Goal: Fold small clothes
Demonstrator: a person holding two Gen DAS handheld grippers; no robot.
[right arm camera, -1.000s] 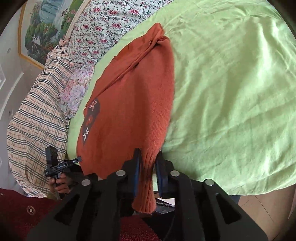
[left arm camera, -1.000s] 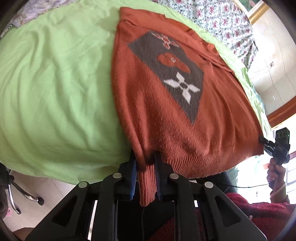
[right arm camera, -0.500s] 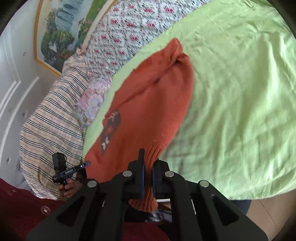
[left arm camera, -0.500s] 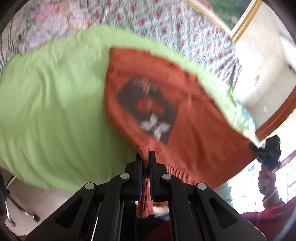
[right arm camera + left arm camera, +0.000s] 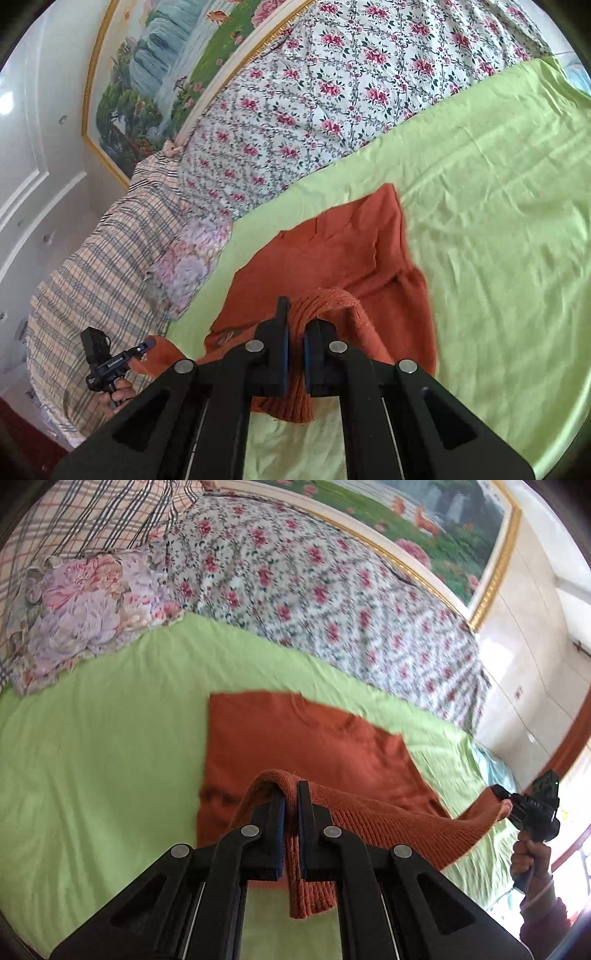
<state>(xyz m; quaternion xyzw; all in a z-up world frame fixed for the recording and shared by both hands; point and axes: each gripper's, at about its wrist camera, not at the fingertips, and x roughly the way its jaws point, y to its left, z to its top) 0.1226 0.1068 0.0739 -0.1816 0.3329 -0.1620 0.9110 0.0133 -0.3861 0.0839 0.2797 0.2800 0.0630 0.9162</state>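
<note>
An orange knit sweater [image 5: 303, 746] lies on the green sheet [image 5: 96, 746], its plain side up. My left gripper [image 5: 291, 794] is shut on the ribbed hem [image 5: 314, 890], held raised over the sweater's body. My right gripper [image 5: 295, 314] is shut on the hem's other corner [image 5: 291, 402], also raised. The hem stretches between the two grippers. The right gripper shows in the left wrist view [image 5: 532, 808], and the left gripper shows in the right wrist view [image 5: 110, 362]. The sweater's body [image 5: 332, 258] lies under the lifted hem.
A floral quilt [image 5: 314, 576] and a plaid blanket [image 5: 85, 295] lie at the head of the bed. A purple flowered pillow [image 5: 81, 609] sits at the left. A framed painting [image 5: 177, 66] hangs behind.
Both grippers have carried the hem up and forward over the sweater. The patterned front that showed earlier is now turned under; only plain orange shows.
</note>
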